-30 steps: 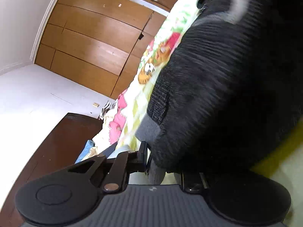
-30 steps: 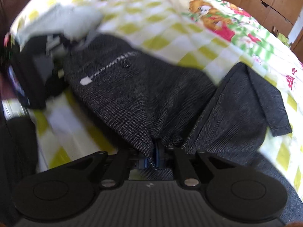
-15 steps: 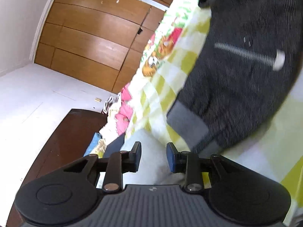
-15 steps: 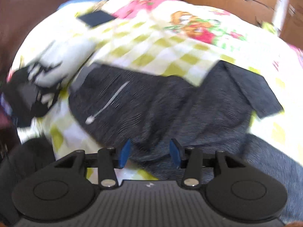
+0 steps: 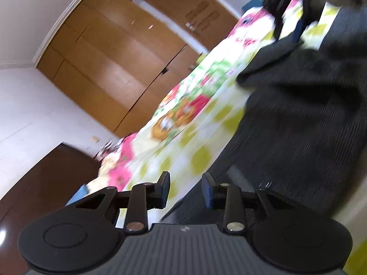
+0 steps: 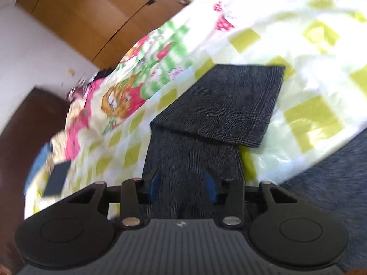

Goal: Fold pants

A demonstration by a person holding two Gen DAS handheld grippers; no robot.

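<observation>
Dark grey checked pants (image 5: 298, 119) lie on a bed with a yellow-checked cartoon sheet (image 5: 183, 123). My left gripper (image 5: 186, 184) hovers open over the pants' near edge with nothing between its fingers. In the left wrist view the right gripper (image 5: 290, 23) shows blurred at the top right, over the far end of the pants. In the right wrist view a pant leg (image 6: 195, 160) runs away from me, its end (image 6: 229, 100) folded back across it. My right gripper (image 6: 182, 184) is just above this leg, jaws closing; the cloth lies under the gap and the blue pads (image 6: 154, 183) do not press it.
A wooden wardrobe (image 5: 110, 52) stands behind the bed on a white floor (image 5: 34, 114). A dark brown bed board (image 5: 34, 183) borders the left end. A small dark flat item (image 6: 57, 178) lies on the sheet (image 6: 298, 57) at the left. Dark blue-grey fabric (image 6: 332, 183) fills the lower right.
Both grippers let go of the pants and opened. The left one lifted and drew back from the waist. The right one rolled and swung across to the folded pant leg.
</observation>
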